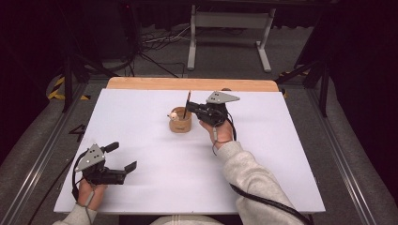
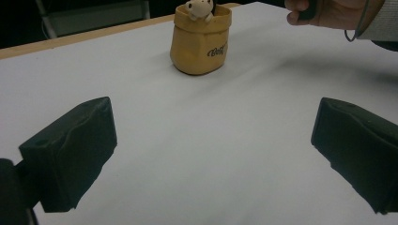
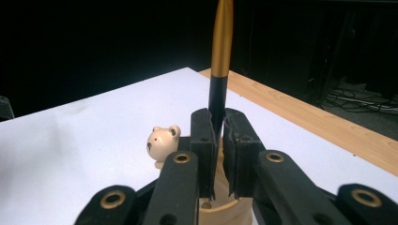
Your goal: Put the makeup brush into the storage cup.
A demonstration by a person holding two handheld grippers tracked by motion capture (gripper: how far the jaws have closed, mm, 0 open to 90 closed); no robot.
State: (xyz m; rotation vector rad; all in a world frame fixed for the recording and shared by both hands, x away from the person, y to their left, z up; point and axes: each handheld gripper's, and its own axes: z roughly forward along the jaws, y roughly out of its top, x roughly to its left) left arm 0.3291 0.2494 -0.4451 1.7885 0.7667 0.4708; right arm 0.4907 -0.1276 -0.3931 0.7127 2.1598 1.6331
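A small tan holder [image 1: 180, 123] with a bear figure [image 1: 173, 115] on its rim stands in the middle of the white table. My right gripper [image 1: 191, 108] is just right of it, shut on a black and gold pen [image 1: 187, 104] that stands upright with its lower end in the holder. In the right gripper view the pen [image 3: 220, 61] rises between the closed pads [image 3: 204, 140], with the bear [image 3: 162, 143] to their left. My left gripper [image 1: 122, 156] rests open near the front left of the table, nothing between its fingers. The left gripper view looks at the holder [image 2: 201, 43] from afar.
The white board [image 1: 141, 117] covers a wooden table whose far edge [image 1: 192, 84] shows behind it. A metal stand and cables lie on the floor beyond. The person's right hand [image 2: 328, 11] shows at the top of the left gripper view.
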